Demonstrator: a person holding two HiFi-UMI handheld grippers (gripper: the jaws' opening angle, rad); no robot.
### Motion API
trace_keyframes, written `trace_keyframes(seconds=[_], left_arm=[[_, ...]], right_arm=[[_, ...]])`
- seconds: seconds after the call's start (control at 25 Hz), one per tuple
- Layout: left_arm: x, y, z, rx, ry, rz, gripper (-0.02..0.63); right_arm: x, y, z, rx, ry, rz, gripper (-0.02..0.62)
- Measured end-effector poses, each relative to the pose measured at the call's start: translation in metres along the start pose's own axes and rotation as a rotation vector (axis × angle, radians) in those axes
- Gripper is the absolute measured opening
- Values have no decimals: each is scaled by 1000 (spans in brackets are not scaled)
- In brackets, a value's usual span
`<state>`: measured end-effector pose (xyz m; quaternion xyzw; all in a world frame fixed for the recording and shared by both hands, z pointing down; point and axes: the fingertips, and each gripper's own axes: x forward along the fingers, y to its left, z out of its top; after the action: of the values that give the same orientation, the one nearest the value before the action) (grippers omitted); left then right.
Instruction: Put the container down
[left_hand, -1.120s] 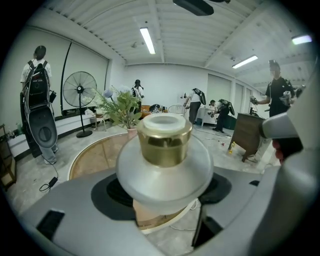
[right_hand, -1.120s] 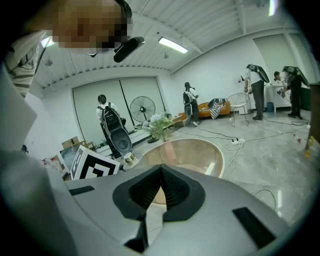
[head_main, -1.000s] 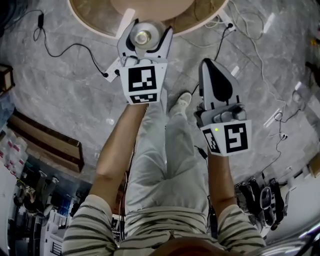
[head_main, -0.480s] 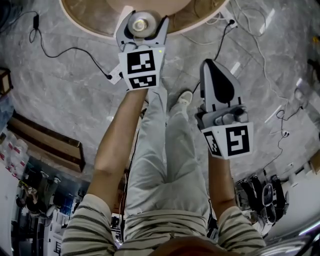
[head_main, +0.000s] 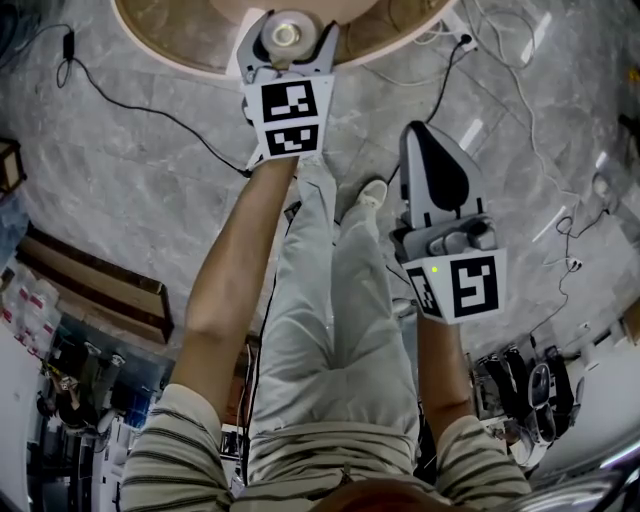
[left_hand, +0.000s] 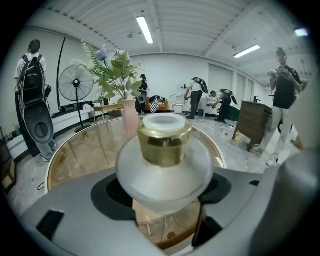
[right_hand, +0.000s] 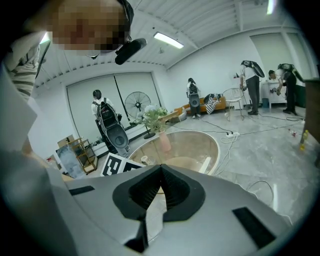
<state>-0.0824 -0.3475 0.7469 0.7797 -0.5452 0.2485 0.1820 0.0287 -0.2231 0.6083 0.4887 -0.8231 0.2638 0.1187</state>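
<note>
In the head view, the left tongs (head_main: 287, 32) reach forward at the top of the picture, closed around a frosted white bulb-shaped container (head_main: 286, 36) with a gold collar. The container sits over the near edge of a round glass-topped desk (head_main: 170, 45) with a wooden rim. The right tongs (head_main: 425, 135) are lower and to the right, over the grey marble floor (head_main: 130, 170), with their jaws pressed together.

In the left gripper view, the container (left_hand: 165, 170) fills the middle, upright, and the grey jaws clamp its rounded body from both sides. It is over the desk's (left_hand: 80, 160) rim. Whether its base touches the glass cannot be told. A pink vase of green leaves (left_hand: 129, 117) stands farther back on the desk.

In the right gripper view, the right tongs (right_hand: 159, 197) are shut with nothing between their black pads (right_hand: 142, 192). The desk (right_hand: 192, 145) lies beyond them.
</note>
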Motion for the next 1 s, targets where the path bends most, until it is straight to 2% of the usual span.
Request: trace_keyframes(seconds=[0.44, 0.84, 1.0], left_arm=[[18, 2, -7, 14, 28, 4, 330], [24, 1, -11, 71, 62, 15, 331], [22, 1, -9, 45, 57, 11, 336]], right_arm=[[0, 1, -5, 15, 10, -1, 8], [2, -2, -4, 21, 3, -20, 8], [-4, -4, -1, 20, -1, -28, 8]])
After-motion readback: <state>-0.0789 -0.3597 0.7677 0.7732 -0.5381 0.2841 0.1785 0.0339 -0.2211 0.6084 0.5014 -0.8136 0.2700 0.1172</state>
